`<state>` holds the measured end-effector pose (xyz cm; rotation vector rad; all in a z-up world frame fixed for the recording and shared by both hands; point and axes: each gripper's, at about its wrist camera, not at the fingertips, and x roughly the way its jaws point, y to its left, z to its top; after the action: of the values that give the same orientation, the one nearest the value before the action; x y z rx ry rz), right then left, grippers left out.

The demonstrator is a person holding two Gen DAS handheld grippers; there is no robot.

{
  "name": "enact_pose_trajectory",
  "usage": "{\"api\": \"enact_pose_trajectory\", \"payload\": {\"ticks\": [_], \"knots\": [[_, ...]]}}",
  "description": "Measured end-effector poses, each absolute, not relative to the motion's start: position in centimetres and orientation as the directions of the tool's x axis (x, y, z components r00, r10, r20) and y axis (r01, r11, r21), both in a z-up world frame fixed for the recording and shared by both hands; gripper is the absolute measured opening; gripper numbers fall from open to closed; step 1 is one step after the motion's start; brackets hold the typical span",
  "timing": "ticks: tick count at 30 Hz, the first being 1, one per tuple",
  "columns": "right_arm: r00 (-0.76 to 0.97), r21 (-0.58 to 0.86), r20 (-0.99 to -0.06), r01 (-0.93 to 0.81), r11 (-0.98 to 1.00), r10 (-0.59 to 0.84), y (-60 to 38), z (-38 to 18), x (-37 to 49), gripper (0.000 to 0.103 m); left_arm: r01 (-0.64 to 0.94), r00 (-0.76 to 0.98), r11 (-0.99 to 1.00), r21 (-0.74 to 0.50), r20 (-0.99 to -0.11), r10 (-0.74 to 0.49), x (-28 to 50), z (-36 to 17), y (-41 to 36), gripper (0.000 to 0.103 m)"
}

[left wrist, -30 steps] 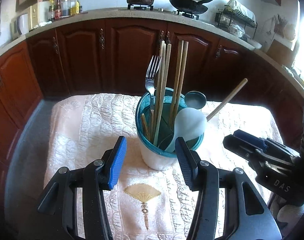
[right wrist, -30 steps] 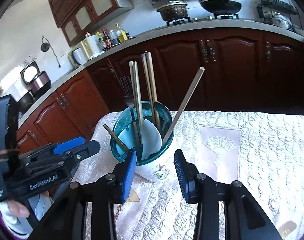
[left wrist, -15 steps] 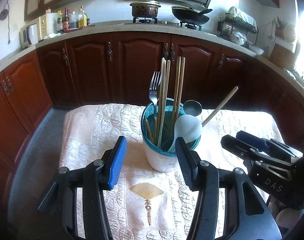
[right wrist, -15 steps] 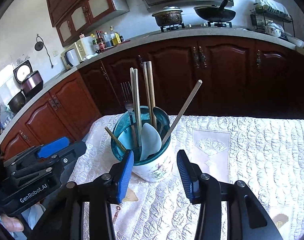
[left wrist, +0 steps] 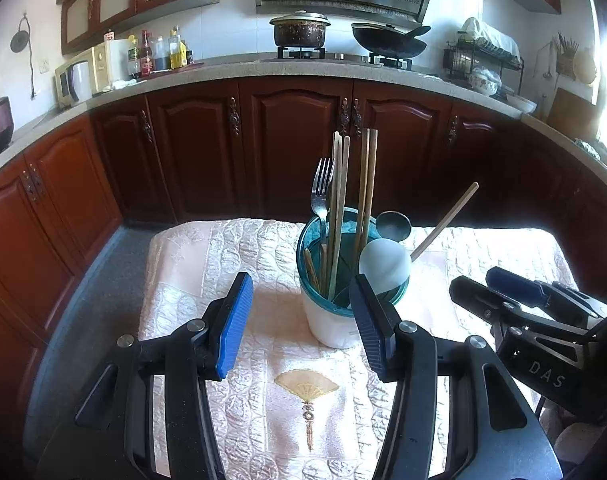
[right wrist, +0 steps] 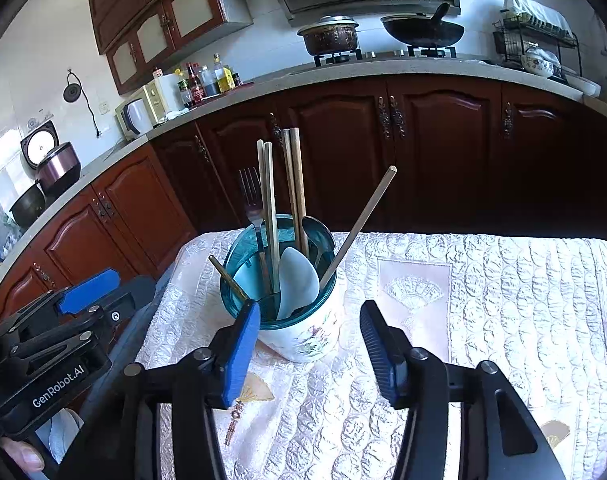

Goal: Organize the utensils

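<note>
Hovering just short of the utensil cup [left wrist: 335, 304] on the quilted cloth [left wrist: 207, 264], left gripper [left wrist: 301, 320] half open and empty, right gripper [right wrist: 309, 344] opening on nothing, chopsticks [right wrist: 295, 184], fork [left wrist: 321, 188] and spoons already upright inside, seemingly done.

Table [left wrist: 103, 292] under quilted cream cloth [left wrist: 243, 248] — utensil holder [left wrist: 335, 320] upright on it

Teal-rimmed floral white holder [right wrist: 303, 332]

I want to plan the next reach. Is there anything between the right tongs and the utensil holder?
Nothing visible stands between. The right tongs, their jaws opening and empty, face the utensil holder directly; only bare tablecloth lies there.
</note>
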<state>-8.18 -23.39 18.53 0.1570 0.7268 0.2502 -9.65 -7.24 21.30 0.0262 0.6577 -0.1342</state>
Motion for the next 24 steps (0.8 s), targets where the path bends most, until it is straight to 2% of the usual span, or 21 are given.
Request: {"api": "enact_pose_trajectory", "payload": {"ticks": [24], "knots": [[0.713,0.218,-0.645,-0.172,0.961,0.274,-22.90,18.71,-8.38,0.052,0.103,0.794,0.995,-0.016,-0.601,-0.092,-10.15,21.63,-6.89,0.050]]}}
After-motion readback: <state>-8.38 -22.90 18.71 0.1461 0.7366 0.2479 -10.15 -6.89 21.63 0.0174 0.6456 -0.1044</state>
